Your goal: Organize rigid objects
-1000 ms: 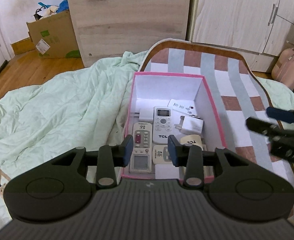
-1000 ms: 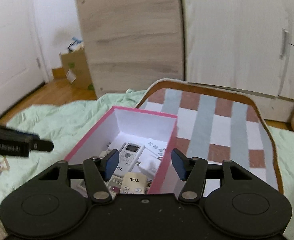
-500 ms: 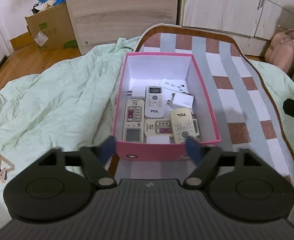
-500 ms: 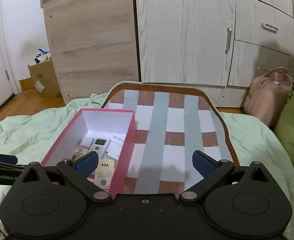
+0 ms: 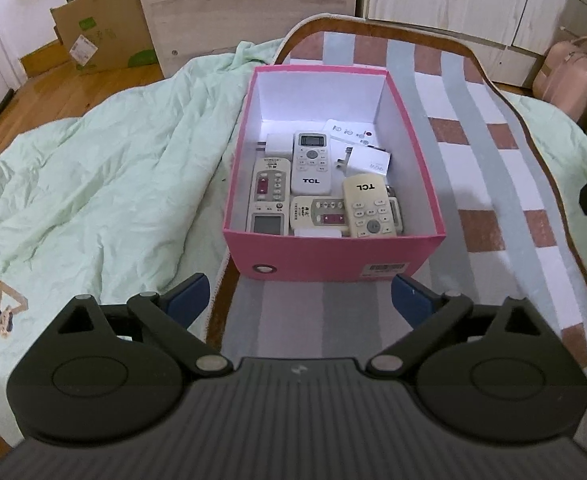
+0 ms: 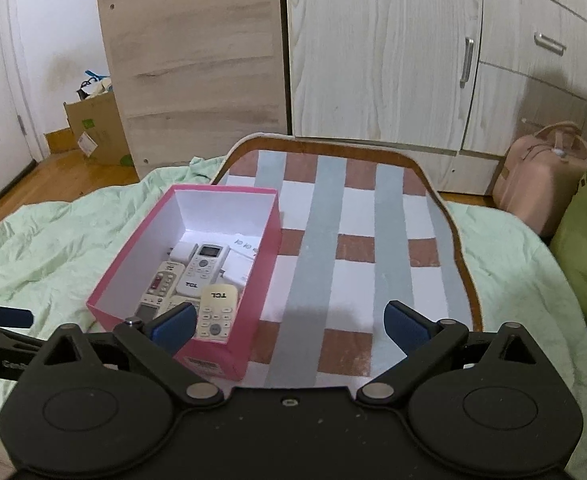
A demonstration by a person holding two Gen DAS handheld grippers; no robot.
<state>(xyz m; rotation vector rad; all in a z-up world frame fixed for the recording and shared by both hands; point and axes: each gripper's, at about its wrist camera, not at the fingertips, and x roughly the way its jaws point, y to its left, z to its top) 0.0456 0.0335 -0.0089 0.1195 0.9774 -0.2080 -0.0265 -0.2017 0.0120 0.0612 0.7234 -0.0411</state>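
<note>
Lying lengthwise away from camera: pink box (image 5: 333, 256) of remotes (image 5: 311, 164). Left gripper (image 5: 299, 296) still opening, empty; right gripper (image 6: 289, 320) gaping wide, empty.

One pink box (image 5: 333, 258) is seen on one striped mat (image 5: 477, 184). Inside it, four remotes are counted: two marked TCL (image 5: 311, 162) (image 5: 369, 210) and two beige ones (image 5: 267, 194) (image 5: 319, 212). Two white chargers (image 5: 276, 144) (image 5: 371, 160) and one white card (image 5: 347, 132) are counted too.
</note>
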